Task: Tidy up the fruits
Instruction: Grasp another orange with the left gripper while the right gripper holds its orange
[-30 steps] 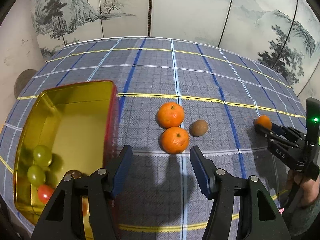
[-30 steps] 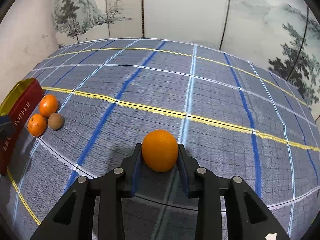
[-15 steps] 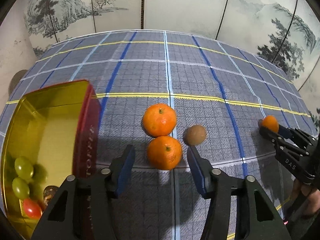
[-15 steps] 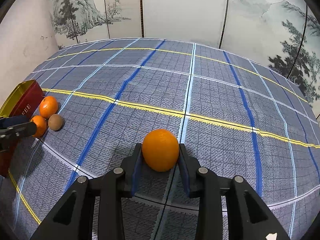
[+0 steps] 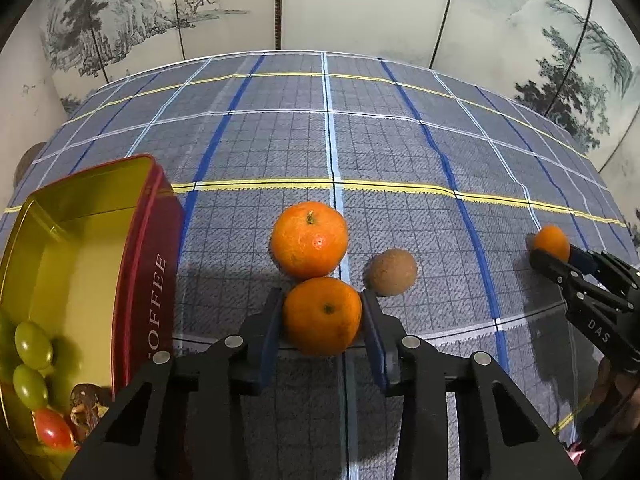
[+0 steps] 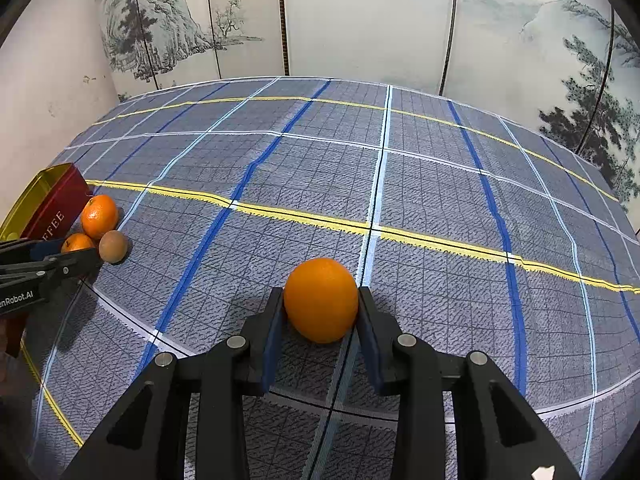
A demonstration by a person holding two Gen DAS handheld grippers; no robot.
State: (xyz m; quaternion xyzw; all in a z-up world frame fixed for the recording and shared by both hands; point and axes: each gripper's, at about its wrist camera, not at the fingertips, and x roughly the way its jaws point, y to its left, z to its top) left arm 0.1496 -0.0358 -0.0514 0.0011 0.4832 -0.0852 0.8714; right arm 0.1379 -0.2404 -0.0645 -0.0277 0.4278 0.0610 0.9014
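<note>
My left gripper [image 5: 322, 320] is shut on the near mandarin [image 5: 322, 316], which rests on the cloth. A second mandarin [image 5: 309, 238] touches it just behind, and a brown kiwi [image 5: 392, 272] lies to its right. My right gripper [image 6: 321, 312] is shut on a smooth orange [image 6: 321, 299] low over the cloth. From the left wrist view the right gripper [image 5: 554, 254] and its orange [image 5: 552, 242] are at the far right. From the right wrist view the left gripper [image 6: 80, 254] is at the far left by the mandarins [image 6: 99, 216] and kiwi [image 6: 113, 246].
A red tin with a gold inside [image 5: 148, 248] stands left of the mandarins; it holds green grapes [image 5: 33, 345], a red tomato [image 5: 52, 434] and a brown item. The tin also shows in the right wrist view [image 6: 52, 208]. A painted folding screen [image 5: 360, 4] stands behind the table.
My left gripper has moved forward and to the right and closed on the near mandarin. The right gripper has stayed shut on its orange, nearly still.
</note>
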